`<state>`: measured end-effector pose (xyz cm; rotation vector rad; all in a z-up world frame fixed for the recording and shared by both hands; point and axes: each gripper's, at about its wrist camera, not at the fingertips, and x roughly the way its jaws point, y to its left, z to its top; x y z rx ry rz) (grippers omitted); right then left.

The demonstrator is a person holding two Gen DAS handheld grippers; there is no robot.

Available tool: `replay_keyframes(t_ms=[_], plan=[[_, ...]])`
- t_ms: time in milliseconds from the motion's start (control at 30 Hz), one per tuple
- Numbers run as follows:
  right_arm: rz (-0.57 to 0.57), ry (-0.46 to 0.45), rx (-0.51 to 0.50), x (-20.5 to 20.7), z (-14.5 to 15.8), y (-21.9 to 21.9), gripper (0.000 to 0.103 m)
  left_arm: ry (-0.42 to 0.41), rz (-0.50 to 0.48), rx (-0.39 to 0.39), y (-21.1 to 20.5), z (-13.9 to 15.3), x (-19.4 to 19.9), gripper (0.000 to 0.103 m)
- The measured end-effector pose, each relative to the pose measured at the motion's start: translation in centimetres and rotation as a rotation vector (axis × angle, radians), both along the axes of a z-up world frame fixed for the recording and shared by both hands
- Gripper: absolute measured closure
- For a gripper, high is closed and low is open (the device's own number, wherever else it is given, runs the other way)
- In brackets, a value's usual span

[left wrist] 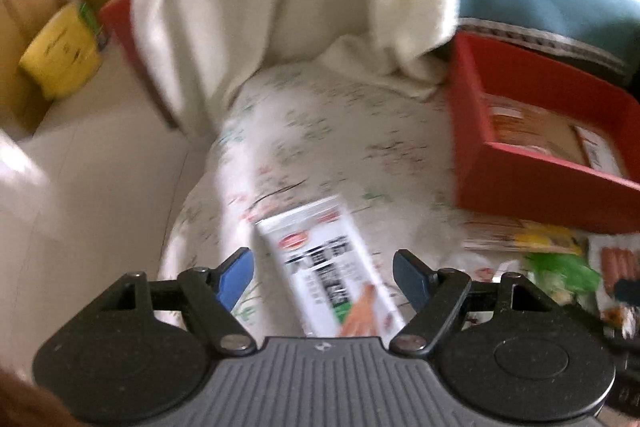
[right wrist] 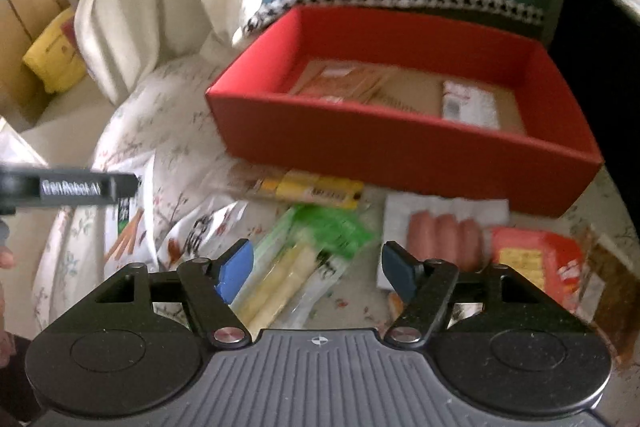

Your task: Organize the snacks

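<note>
Left tongs [left wrist: 324, 269] spread wide over white snack box [left wrist: 334, 275] (blurred), not gripping. Right tongs [right wrist: 318, 267] gaping above green cheese-stick pack [right wrist: 304, 259], red box [right wrist: 400, 147] beyond.

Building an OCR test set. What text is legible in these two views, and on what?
"GenRobot.AI": white print on the left gripper, blurred, my best reading, seen from the right wrist.
White packet between the left gripper's fingers: bold dark characters and a red logo, too blurred to read.
Snack packs beside the red box: printing unreadable.
</note>
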<state>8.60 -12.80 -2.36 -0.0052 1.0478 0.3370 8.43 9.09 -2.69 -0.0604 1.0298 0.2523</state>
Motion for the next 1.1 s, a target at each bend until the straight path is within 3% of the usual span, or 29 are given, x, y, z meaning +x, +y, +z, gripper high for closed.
replay_keyframes(t_ms=[200,333,467,633,733,933,1100], plan=[[0.013,0.024,0.004,0.1,-0.6,0.6,0.023,0.075,0.078,-0.088,1.1,-2.5,0.8,0.032],[0.007,0.04,0.007,0.3,-1.1,0.4,0.023,0.092,0.104,-0.056,0.3,-4.1,2.0,0.028],[0.012,0.05,-0.005,0.4,-1.7,0.4,0.023,0.068,0.124,-0.082,0.3,-4.3,2.2,0.025],[0.002,0.058,-0.017,0.6,-1.9,0.3,0.02,0.084,0.052,-0.09,0.1,-3.9,1.2,0.047],[-0.001,0.054,-0.034,0.2,-2.0,0.2,0.02,0.105,0.004,-0.103,0.0,-3.6,-0.1,0.053],[-0.015,0.061,-0.036,-1.3,-1.8,1.3,0.016,0.116,-0.091,-0.112,-0.5,-3.5,-4.0,0.054],[0.001,0.019,-0.161,-1.8,-3.3,3.9,0.011,0.118,-0.102,-0.131,0.2,-3.6,-4.8,0.054]])
